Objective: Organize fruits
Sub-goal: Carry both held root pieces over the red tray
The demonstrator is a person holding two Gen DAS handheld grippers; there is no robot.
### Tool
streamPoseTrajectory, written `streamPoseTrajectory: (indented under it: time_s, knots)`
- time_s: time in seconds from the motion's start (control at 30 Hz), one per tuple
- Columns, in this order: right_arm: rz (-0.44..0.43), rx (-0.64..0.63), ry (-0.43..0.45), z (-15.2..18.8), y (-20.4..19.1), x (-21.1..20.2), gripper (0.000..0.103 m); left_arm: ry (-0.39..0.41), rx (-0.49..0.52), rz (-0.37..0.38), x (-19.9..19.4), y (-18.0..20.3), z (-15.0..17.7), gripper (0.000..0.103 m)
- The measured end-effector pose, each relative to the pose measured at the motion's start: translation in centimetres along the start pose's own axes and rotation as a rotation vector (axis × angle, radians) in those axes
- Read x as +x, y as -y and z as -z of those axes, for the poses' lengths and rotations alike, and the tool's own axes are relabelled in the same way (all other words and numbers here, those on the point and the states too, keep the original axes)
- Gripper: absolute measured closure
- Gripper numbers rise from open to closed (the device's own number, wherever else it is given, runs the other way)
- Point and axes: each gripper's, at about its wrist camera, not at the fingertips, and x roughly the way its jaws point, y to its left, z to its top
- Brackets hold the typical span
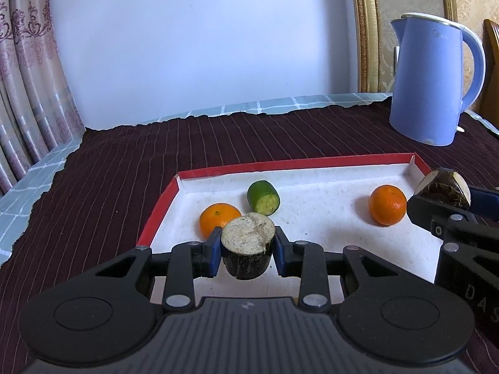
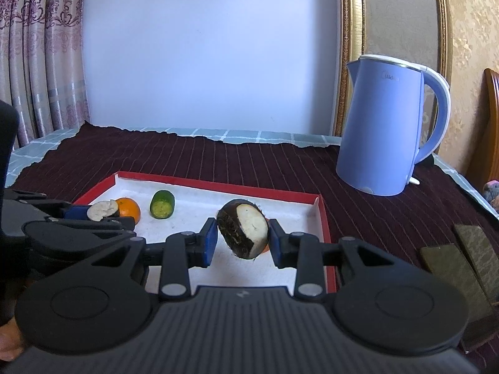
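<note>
Both grippers carry fruit above the red-rimmed white tray point(image 1: 162, 199). The left gripper point(image 1: 248, 251) clamps a dark-skinned stub with a pale cut face point(image 1: 248, 247); the right gripper point(image 2: 241, 238) pinches a dark, partly peeled rounded piece point(image 2: 243, 232). Next, probably, lowering and releasing beside the orange tangerines point(image 1: 218, 219) and green cut piece point(image 1: 263, 198). Only the right view shows the dark flat slabs point(image 2: 461, 261) on the table.

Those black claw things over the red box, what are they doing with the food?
A person holds two grippers above the tray. The left gripper has its fingers shut on a dark-skinned stub, cut face up. The right gripper is shut on a dark chunk, tilted. Two oranges and a cucumber piece lie in the tray. A blue kettle stands behind.
</note>
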Motion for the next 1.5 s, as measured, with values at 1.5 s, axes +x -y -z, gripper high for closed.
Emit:
streamPoseTrajectory:
  time_s: [1.5]
  knots:
    - [0.035,0.005,-0.06,-1.7,0.5,5.4,0.071,-0.049,0.009,-0.045,5.6,1.1,-3.2,0.071]
